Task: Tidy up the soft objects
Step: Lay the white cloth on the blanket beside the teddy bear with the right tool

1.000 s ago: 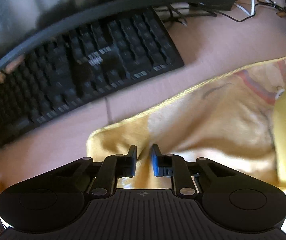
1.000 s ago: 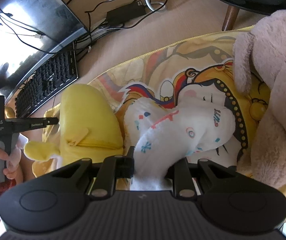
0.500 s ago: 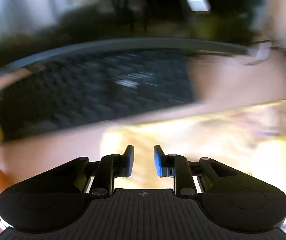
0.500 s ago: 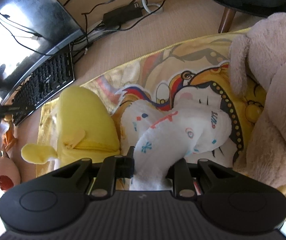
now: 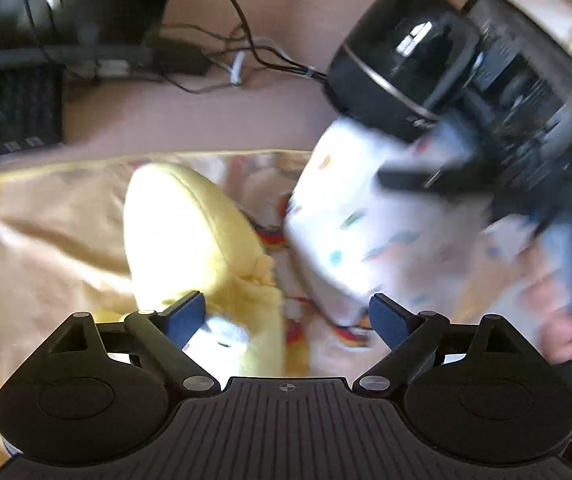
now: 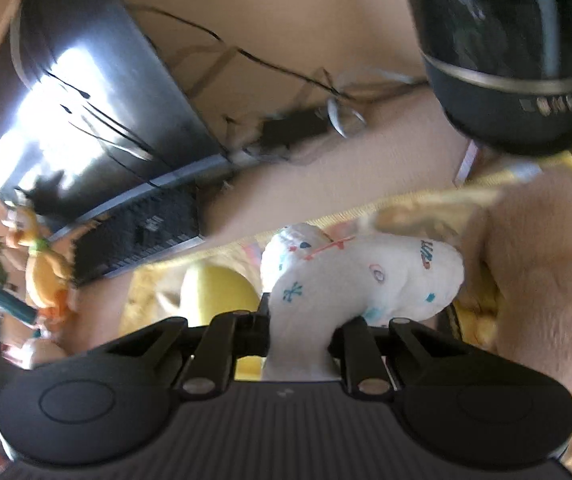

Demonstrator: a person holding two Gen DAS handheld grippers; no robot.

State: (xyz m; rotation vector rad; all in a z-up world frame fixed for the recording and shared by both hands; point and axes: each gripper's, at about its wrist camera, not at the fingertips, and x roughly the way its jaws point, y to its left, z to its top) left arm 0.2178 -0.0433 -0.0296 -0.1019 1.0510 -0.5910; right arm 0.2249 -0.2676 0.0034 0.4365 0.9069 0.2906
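Three plush toys: right gripper jaws pinch one white toy (patterned), left gripper jaws opening, empty.

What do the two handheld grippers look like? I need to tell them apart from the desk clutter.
Both match: the left gripper and right gripper have matte black ribbed bodies, round side housings, silver pivot pins and a small centre mark. The left fingers carry blue pads.

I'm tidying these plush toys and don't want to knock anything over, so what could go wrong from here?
1. The right gripper pinches only a narrow part of the white printed plush, so it may slip out.
2. That plush hangs close to the black round appliance and could bump it.
3. The left gripper, jaws opening over the yellow plush, could also snag the yellow blanket.
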